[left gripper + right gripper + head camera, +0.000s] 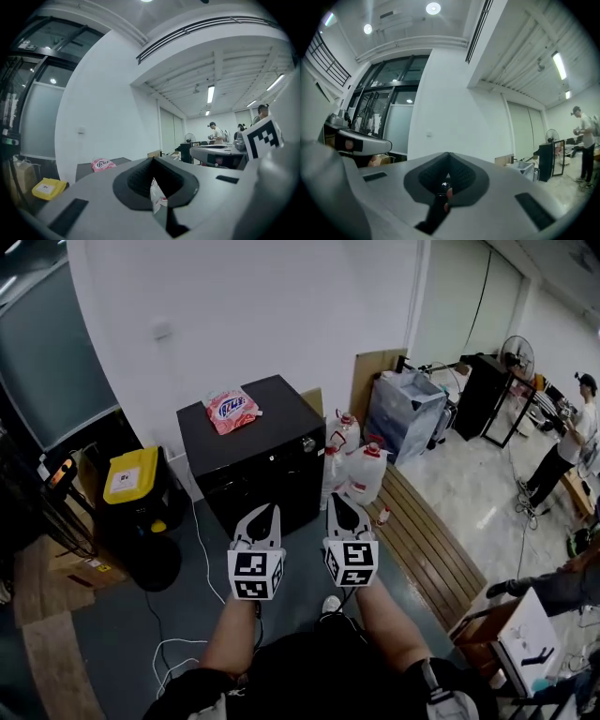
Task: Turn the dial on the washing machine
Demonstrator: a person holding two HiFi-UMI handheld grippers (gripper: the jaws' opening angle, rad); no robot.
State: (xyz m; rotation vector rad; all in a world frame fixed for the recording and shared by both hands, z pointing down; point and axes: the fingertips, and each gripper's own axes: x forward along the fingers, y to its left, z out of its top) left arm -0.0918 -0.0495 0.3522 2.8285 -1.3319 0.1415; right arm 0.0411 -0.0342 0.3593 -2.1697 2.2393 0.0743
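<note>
The washing machine is a black box against the white wall, and a pink packet lies on its top. A small silvery knob shows at the upper right of its front. Both grippers hang side by side in front of it, pointing at it without touching it. My left gripper is shut with nothing in it, its jaws meeting at the tip. My right gripper is shut and empty too, with its tips together. The pink packet also appears in the left gripper view.
Plastic jugs with red caps stand right of the machine, beside a wrapped grey box. A black bin with a yellow lid stands to the left. Wooden slats and white cables lie on the floor. A person stands far right.
</note>
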